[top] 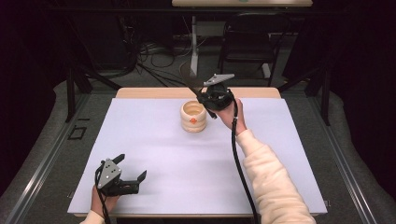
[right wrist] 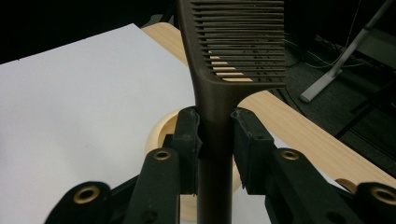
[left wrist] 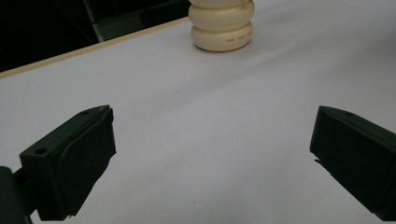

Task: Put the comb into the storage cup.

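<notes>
The right gripper (top: 204,94) pinches a brown comb (right wrist: 233,46) above the cream holder (top: 193,116). Next, lower it inside. The left gripper (top: 125,167) rests spread wide on the surface (top: 187,172).

Right gripper (top: 201,95) fingers clamped; left gripper (top: 130,169) fingers spread.

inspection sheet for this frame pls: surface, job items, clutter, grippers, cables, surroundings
Surface: white sheet on a wooden table, bare apart from the cup.
Job's things: brown comb, clamped by its handle, teeth end up; cream ribbed cup upright beside it.
Clutter: nothing seen.
Grippers: right gripper shut on comb above the cup; left gripper open, low at the near left corner.
Cables: black cable runs along the right sleeve; loose cables on the floor behind.
Surroundings: dark chair, stand pole, curtains.
</notes>
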A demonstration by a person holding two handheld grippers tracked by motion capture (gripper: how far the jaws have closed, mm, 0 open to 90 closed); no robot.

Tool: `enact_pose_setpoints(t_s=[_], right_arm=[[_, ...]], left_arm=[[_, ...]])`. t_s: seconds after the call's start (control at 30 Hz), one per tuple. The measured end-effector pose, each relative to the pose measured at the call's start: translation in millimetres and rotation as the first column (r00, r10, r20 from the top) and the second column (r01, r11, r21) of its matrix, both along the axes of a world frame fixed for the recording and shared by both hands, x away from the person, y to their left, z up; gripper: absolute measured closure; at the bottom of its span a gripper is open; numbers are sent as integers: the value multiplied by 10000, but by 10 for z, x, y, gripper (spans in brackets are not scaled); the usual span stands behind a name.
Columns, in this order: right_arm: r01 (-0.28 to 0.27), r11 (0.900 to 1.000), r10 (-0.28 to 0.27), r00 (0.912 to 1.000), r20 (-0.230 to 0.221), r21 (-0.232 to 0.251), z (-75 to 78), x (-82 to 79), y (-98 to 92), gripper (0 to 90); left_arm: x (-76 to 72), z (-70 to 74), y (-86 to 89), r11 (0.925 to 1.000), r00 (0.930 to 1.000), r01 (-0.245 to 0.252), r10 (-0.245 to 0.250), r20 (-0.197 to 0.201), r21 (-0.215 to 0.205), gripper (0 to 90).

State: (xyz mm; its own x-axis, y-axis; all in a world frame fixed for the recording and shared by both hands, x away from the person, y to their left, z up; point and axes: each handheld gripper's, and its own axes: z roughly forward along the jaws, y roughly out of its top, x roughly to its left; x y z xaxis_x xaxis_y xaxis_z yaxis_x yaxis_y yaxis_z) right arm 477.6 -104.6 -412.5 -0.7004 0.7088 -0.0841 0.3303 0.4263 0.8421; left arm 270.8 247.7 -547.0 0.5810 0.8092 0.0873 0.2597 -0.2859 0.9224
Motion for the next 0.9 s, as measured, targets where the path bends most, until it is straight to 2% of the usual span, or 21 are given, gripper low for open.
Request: enact_pose_setpoints(t_s=[0.27,0.9], right_arm=[[19,9999,-19,10000,45,105,28,31,27,720],[-31,9995,28,9999,120,300,-12,101,139,720]], left_arm=[[4,-2,3,10000,10000,-10,10,-1,-20,1],[7,-7,2,10000,10000,0,0,-16,-46,1]])
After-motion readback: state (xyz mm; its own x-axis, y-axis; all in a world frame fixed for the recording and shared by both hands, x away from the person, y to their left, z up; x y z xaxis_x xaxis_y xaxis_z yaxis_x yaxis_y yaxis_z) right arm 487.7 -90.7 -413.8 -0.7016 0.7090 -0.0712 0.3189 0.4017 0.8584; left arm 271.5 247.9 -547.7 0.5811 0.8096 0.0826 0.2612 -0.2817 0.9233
